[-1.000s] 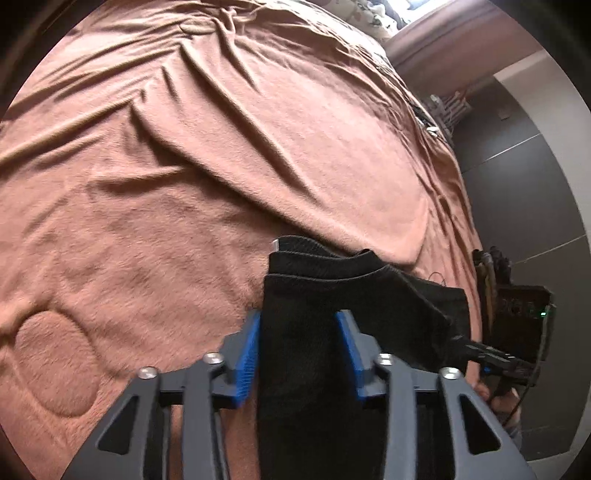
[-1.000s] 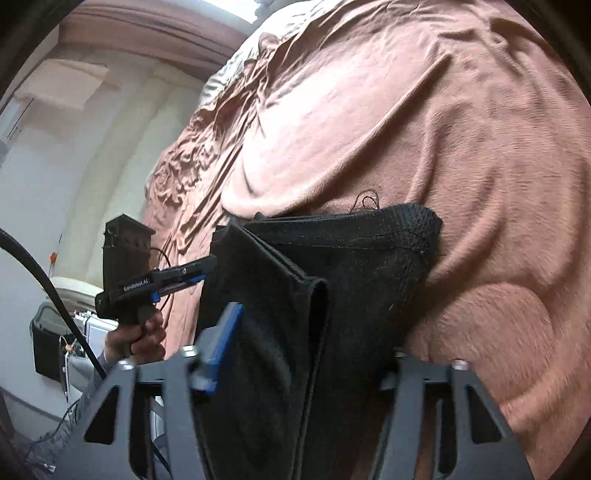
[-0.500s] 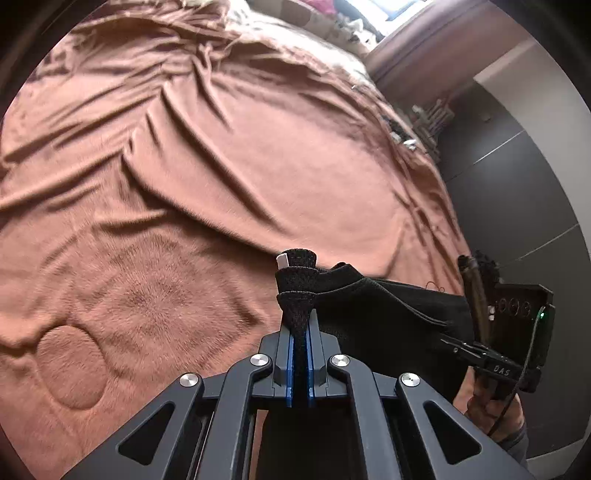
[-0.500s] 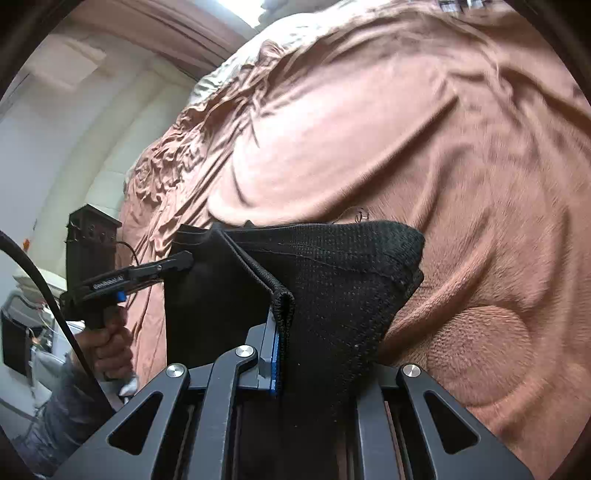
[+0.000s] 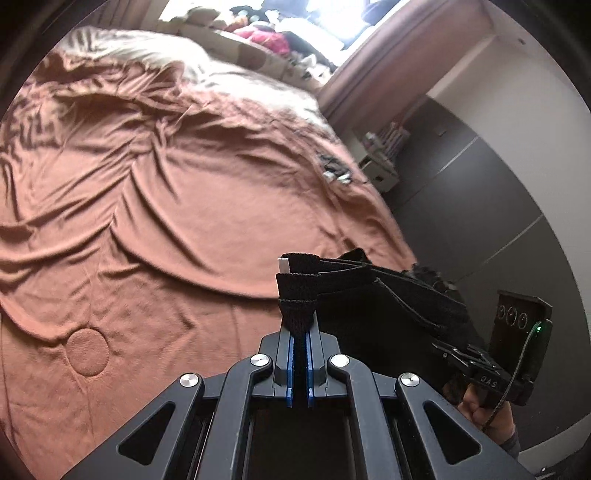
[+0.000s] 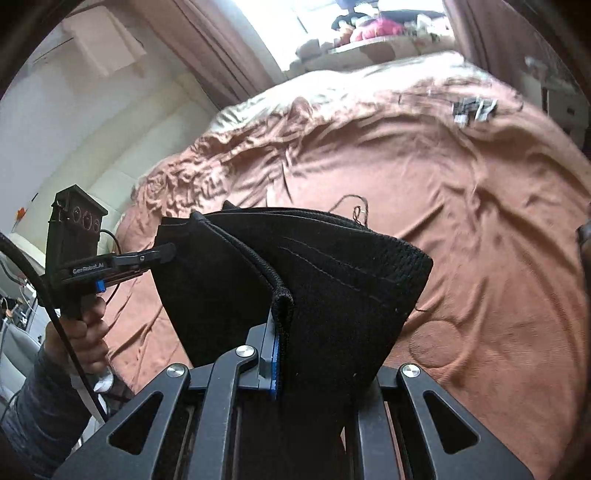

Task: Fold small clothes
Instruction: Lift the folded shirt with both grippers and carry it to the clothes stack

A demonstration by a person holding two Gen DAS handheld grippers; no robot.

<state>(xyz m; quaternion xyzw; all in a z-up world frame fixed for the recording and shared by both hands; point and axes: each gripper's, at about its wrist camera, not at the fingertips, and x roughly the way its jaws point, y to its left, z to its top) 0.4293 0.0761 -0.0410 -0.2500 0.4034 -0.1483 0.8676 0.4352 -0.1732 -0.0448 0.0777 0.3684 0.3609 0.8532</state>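
Note:
A small black knit garment (image 5: 388,306) hangs stretched between both grippers above the brown bedcover (image 5: 166,203). My left gripper (image 5: 299,328) is shut on one folded upper edge, beside a small white tag (image 5: 282,266). The right gripper (image 5: 437,345) grips the far end, with a person's hand (image 5: 480,410) below it. In the right wrist view my right gripper (image 6: 277,332) is shut on the garment's (image 6: 332,277) thick hem. There the left gripper (image 6: 168,253) pinches the other corner, with a hand (image 6: 85,332) around its handle. The cloth hides the right finger.
The wrinkled bedcover (image 6: 480,221) runs back to a bright window sill (image 6: 369,33) crowded with things. Small light items (image 5: 336,173) lie near the bed's far edge. Dark cabinet doors (image 5: 480,206) and a white shelf unit (image 5: 380,162) stand beside the bed. Curtains (image 6: 221,55) hang by the window.
Both grippers went from open around the black garment to shut on it. They then rose, lifting the garment off the bedcover, and the window came into view.

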